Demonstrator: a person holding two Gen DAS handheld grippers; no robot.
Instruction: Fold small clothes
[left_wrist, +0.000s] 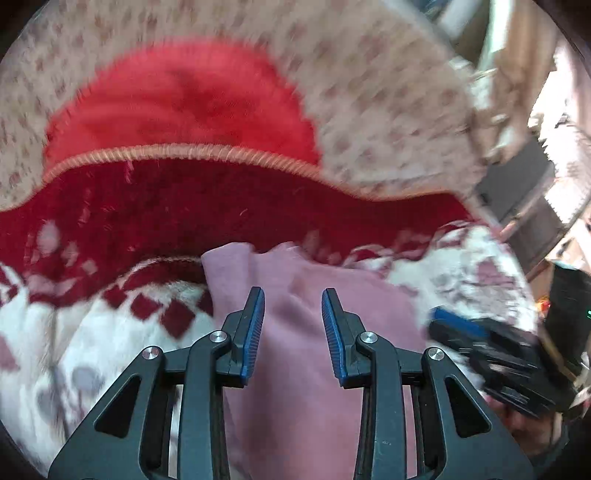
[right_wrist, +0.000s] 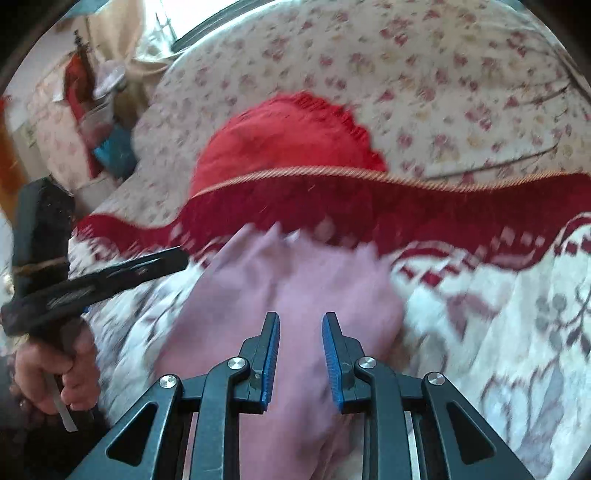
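A small pink garment (left_wrist: 373, 295) (right_wrist: 295, 280) lies bunched on a red-and-white blanket (left_wrist: 92, 332) (right_wrist: 498, 314). My left gripper (left_wrist: 293, 295) hovers over it with its blue-padded jaws apart; the pink cloth shows in the gap, but the pads do not press on it. My right gripper (right_wrist: 300, 317) stands over the same garment from the other side, jaws also apart and nothing pinched. The right wrist view shows the left gripper (right_wrist: 177, 260) at the garment's left edge, held by a hand (right_wrist: 55, 365). The left wrist view shows the right gripper (left_wrist: 443, 321) blurred at the right.
A red cushion (left_wrist: 184, 103) (right_wrist: 288, 147) lies beyond the blanket's dark red border with its cord trim (left_wrist: 221, 153). A floral sheet (left_wrist: 369, 92) (right_wrist: 443, 74) covers the bed behind. Cluttered furniture (right_wrist: 92, 110) stands past the bed's edge.
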